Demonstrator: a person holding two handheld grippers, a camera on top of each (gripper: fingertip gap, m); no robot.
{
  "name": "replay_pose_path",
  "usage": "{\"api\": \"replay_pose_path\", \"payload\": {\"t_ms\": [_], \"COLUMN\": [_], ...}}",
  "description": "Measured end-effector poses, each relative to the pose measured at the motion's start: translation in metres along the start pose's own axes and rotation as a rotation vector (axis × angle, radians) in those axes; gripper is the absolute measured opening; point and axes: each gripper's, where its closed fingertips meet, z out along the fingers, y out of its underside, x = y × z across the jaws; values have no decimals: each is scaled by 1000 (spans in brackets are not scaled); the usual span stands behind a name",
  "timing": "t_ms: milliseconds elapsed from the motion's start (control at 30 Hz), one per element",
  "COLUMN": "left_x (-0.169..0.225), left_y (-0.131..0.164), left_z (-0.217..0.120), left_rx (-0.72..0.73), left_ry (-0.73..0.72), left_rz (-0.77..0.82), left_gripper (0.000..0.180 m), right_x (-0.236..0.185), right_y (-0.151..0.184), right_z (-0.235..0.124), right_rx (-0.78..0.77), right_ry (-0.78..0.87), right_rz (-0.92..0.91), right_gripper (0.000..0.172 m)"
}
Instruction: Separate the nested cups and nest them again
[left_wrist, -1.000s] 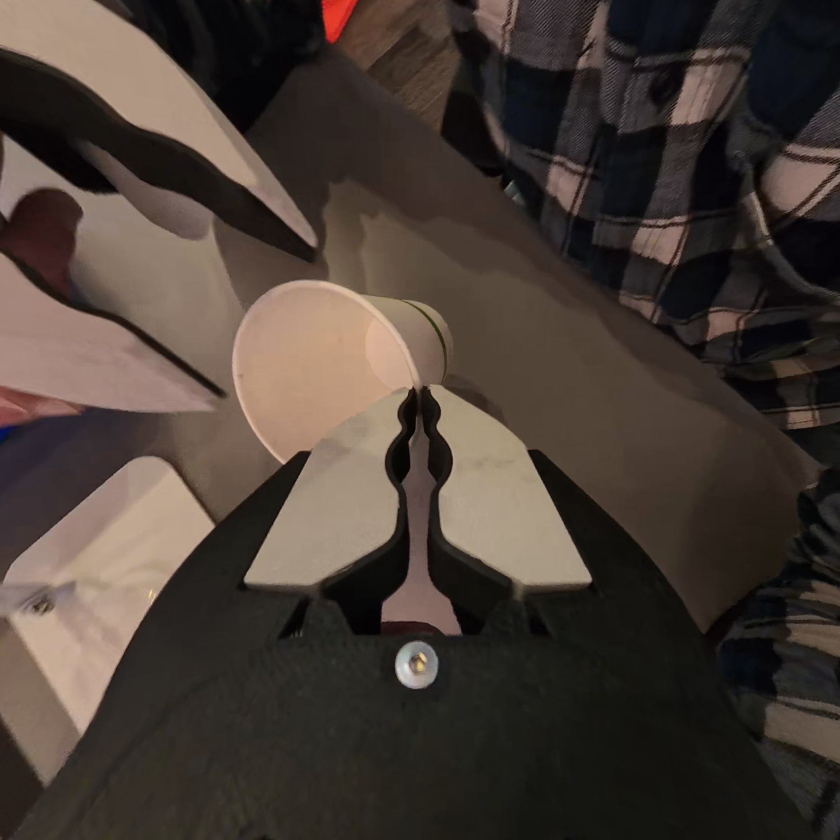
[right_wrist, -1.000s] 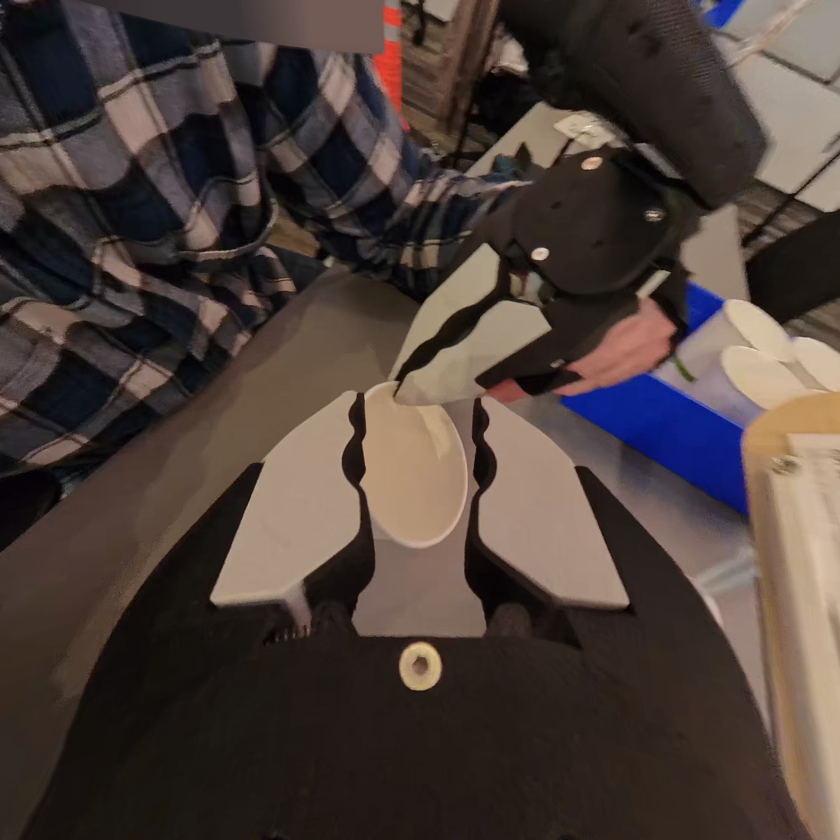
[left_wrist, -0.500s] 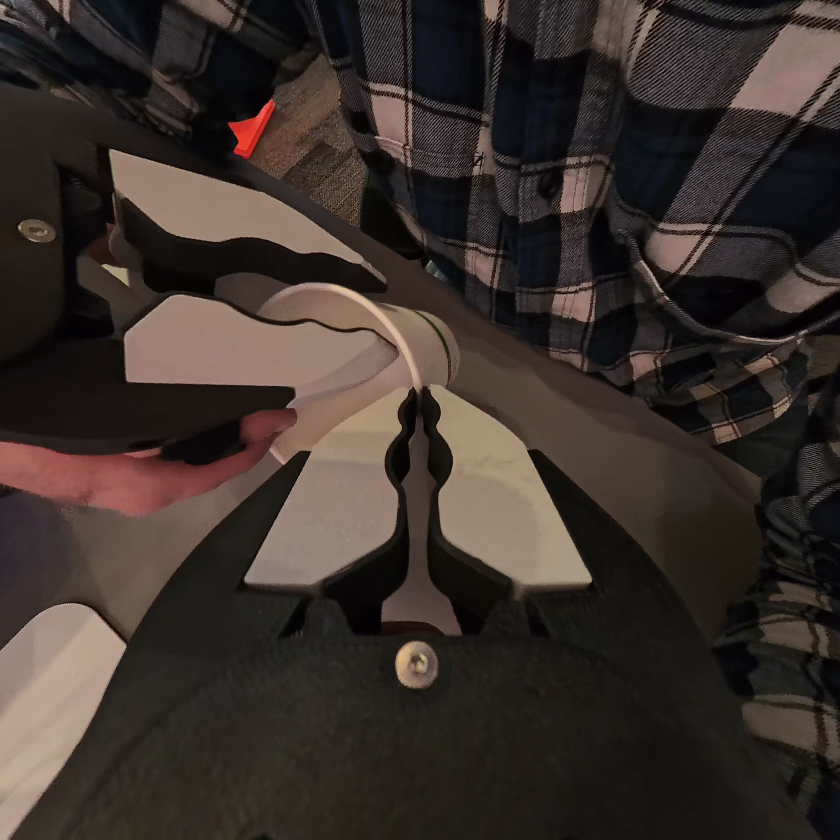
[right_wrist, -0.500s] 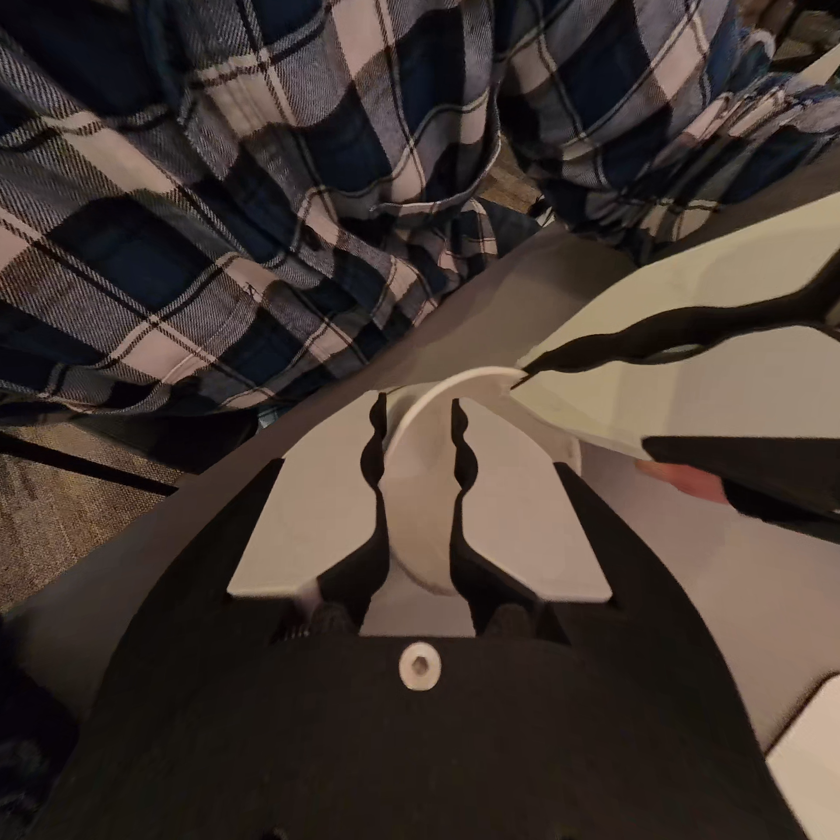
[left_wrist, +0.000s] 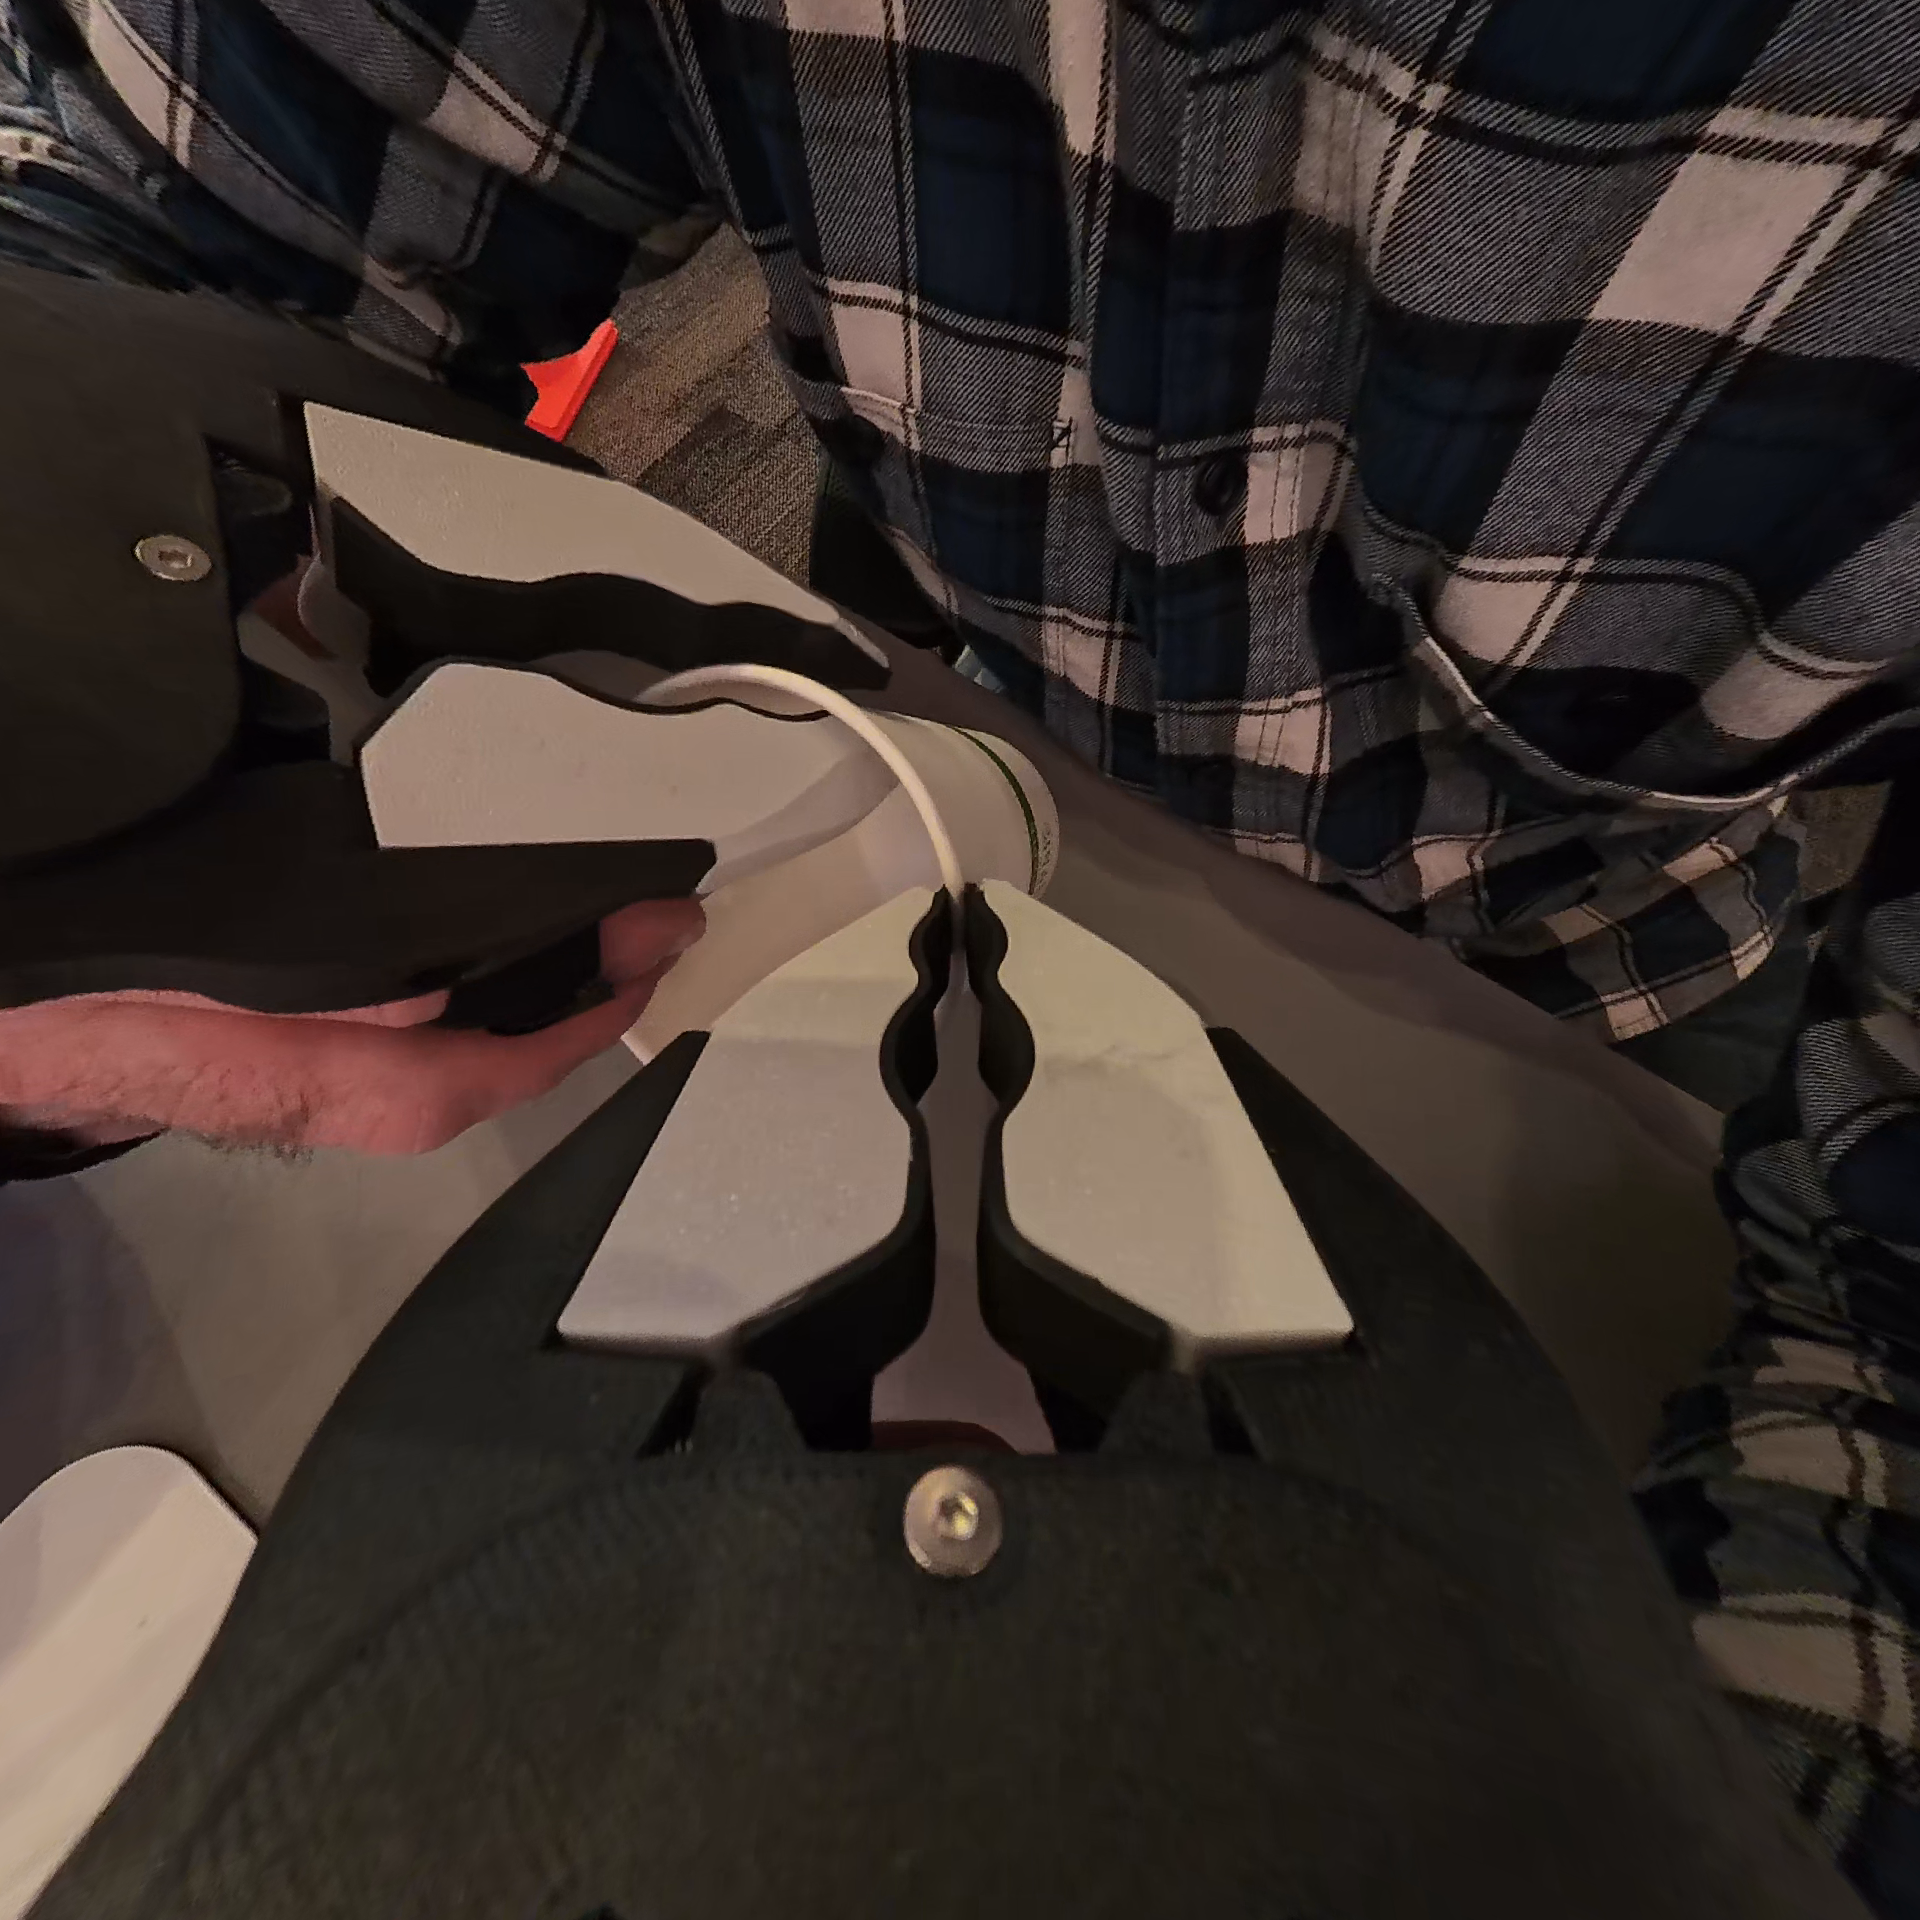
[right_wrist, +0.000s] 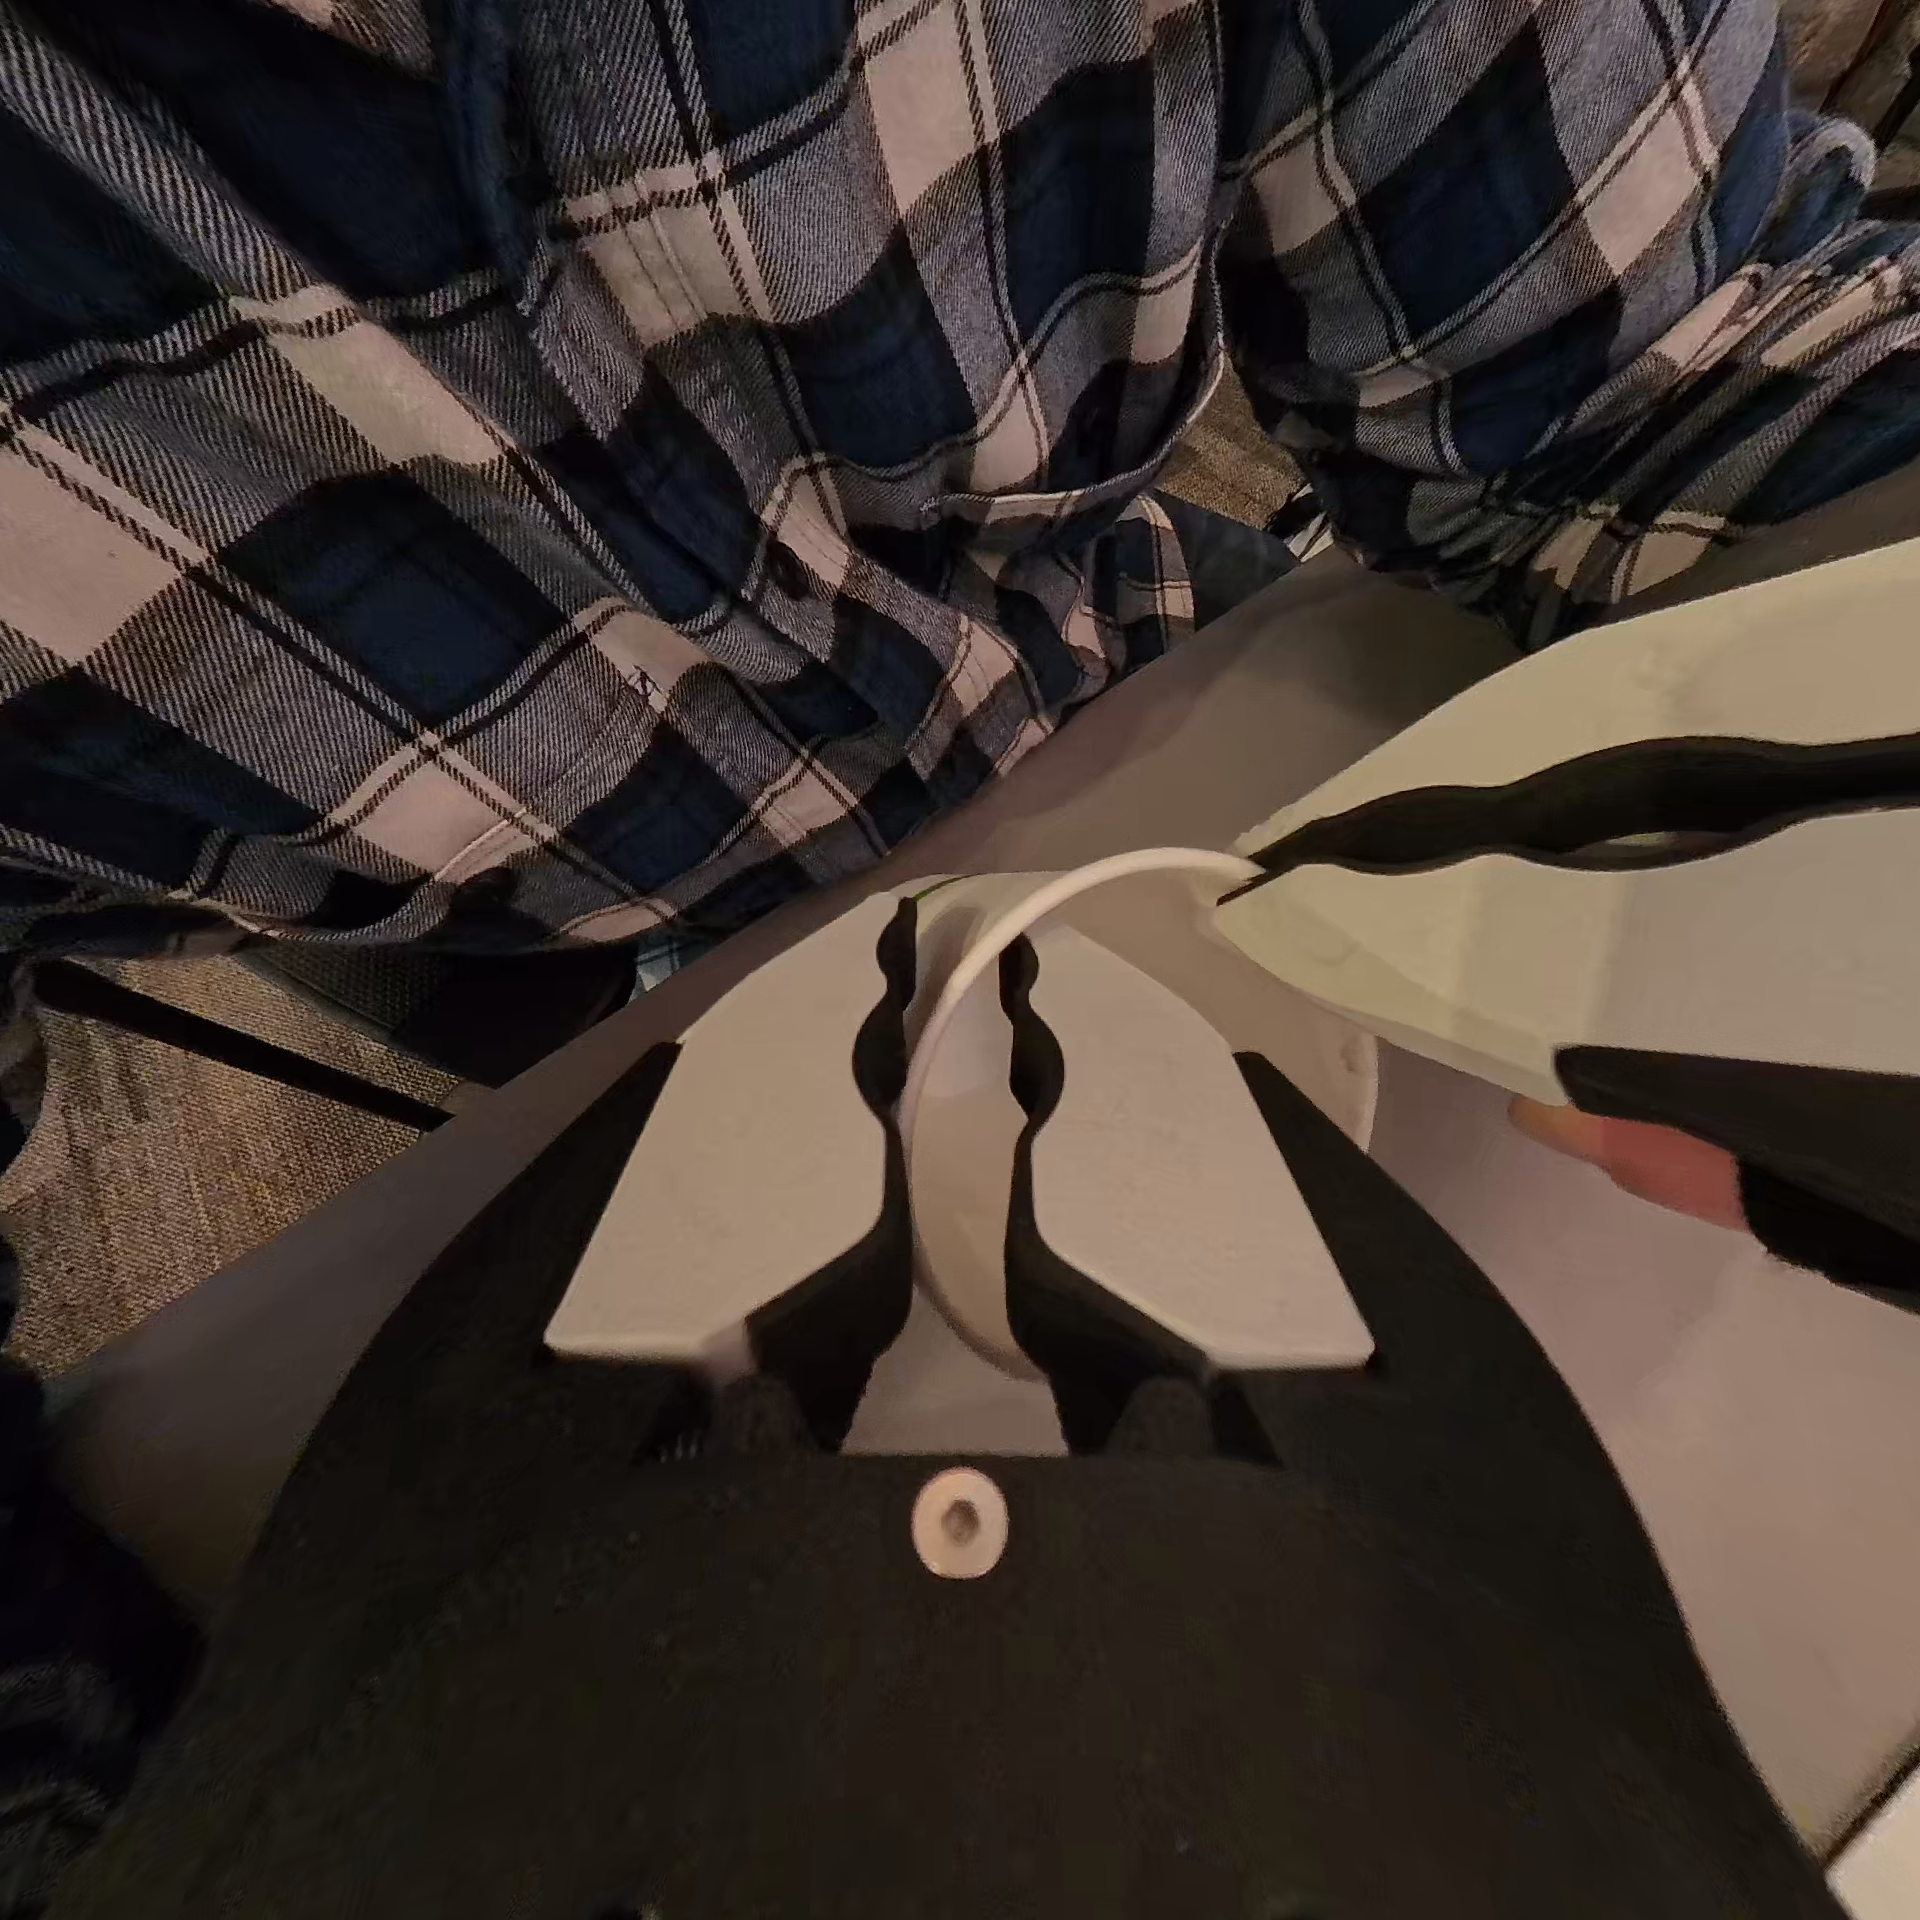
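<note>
White paper cup (left_wrist: 940, 790) lies on its side in mid-air just past my left tongs (left_wrist: 957, 902), its long axis running from the open mouth, which faces my right tongs (left_wrist: 800, 686), to the base, which points away toward the plaid shirt (left_wrist: 1351, 416). My left tongs are closed tight on the thin rolled rim, pads pressing either side of the wall at the near edge. My right tongs (right_wrist: 961, 935) straddle the opposite part of the rim, one finger (right_wrist: 1029, 997) inside the mouth and the other outside the wall; they stand narrow, but a gap shows between pad and paper, so they do not grip. I see a plain white body, a thin green line near the base, and a curled lip. Below both tongs lies the grey table (left_wrist: 1299, 987).
</note>
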Motion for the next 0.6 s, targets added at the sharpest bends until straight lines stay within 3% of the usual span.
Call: {"api": "replay_pose_path", "payload": {"t_ms": [600], "left_x": [5], "left_y": [-12], "left_z": [-6], "left_rx": [52], "left_ry": [-7], "left_rz": [17], "left_gripper": [3], "right_x": [1], "right_y": [-2], "right_z": [-1], "right_rx": [3], "right_ry": [36], "right_rz": [-60], "right_gripper": [7]}}
